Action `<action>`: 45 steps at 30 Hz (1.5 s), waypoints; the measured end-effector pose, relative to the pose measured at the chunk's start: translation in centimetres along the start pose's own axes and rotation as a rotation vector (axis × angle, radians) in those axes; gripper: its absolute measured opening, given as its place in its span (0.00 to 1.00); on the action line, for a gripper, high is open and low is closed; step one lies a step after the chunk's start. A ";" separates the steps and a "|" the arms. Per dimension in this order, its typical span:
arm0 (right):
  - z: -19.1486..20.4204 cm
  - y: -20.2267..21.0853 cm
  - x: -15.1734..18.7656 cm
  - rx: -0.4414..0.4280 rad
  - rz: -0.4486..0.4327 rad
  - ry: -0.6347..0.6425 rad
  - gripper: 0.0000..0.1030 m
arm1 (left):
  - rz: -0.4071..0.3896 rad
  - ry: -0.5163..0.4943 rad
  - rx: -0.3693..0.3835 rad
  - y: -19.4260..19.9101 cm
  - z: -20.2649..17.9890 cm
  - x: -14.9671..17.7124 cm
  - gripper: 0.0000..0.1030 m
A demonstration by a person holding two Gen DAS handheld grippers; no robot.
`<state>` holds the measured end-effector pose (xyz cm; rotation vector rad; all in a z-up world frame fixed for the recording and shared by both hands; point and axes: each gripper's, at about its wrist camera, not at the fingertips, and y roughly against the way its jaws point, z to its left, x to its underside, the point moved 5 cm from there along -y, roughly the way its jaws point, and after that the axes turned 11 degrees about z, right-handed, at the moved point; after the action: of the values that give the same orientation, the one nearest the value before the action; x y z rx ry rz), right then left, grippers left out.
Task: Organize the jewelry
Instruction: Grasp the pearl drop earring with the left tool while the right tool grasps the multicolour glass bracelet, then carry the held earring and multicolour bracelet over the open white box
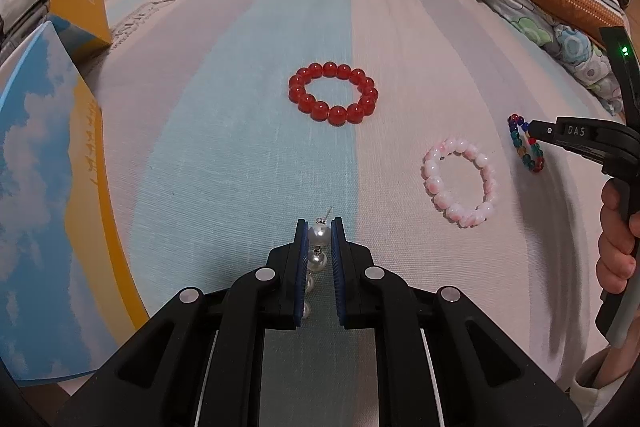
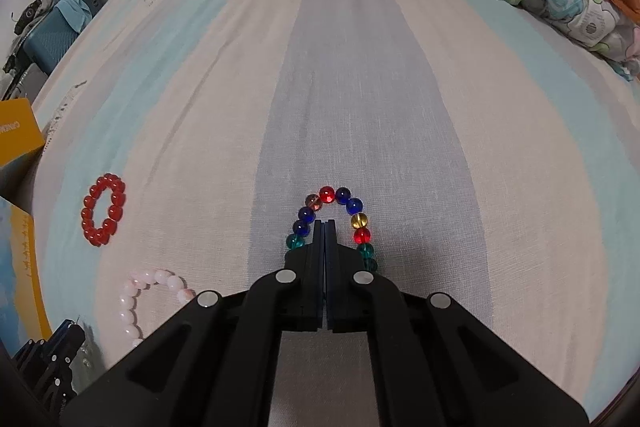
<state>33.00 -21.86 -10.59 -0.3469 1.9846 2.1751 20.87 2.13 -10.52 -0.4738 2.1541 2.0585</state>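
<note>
While I hold both tools over the striped bed sheet (image 1: pixel 248 115), a woven cloth in pale pink, blue and grey bands, the stock reads as follows.

Item one: pearl drop earring (image 1: pixel 319 235), glossy white round beads strung in a line on a thin metal post. My left gripper (image 1: pixel 319 227) is clenched on its top pearl; the long axis runs back along the fingers, with the post pointing away from me.

Item two: multicoloured bead bracelet (image 2: pixel 352 215), clear glass-like spheres in blue, red, amber and teal. My right gripper (image 2: pixel 324 223) is closed tight, its tips inside the loop; whether it pinches the cord I cannot tell. The loop is drawn into an arch whose crown points away from me.

Item three: red bead bracelet (image 1: pixel 333 93), smooth translucent rounds, lying flat in a ring mid-bed.

Item four: pink-and-white bead bracelet (image 1: pixel 459 183), marbled rounds, a flat oval between the two grippers.

Item five: cardboard box (image 1: pixel 48 187), printed with sky and yellow, at the bed's left edge.
</note>
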 end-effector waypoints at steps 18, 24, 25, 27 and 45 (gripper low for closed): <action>-1.6 -2.7 -0.2 0.038 0.046 -0.034 0.14 | 0.003 -0.004 -0.003 0.1 0.2 0.0 0.10; -1.1 -1.8 -0.1 0.017 0.034 -0.037 0.09 | -0.002 0.000 -0.001 0.3 0.3 -0.1 0.10; -1.0 -1.6 -0.1 0.018 0.024 -0.034 0.09 | -0.002 -0.001 -0.001 0.4 0.3 -0.1 0.10; -0.7 -1.0 0.0 0.012 0.008 -0.030 0.09 | -0.004 0.000 0.000 0.4 0.3 0.0 0.10; 2.3 3.8 0.7 -0.028 -0.092 0.028 0.09 | -0.042 0.000 0.007 2.9 0.7 0.1 0.10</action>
<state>31.14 -19.98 -6.94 -0.4655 1.9134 2.1550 19.84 2.88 -7.81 -0.5143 2.1315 2.0288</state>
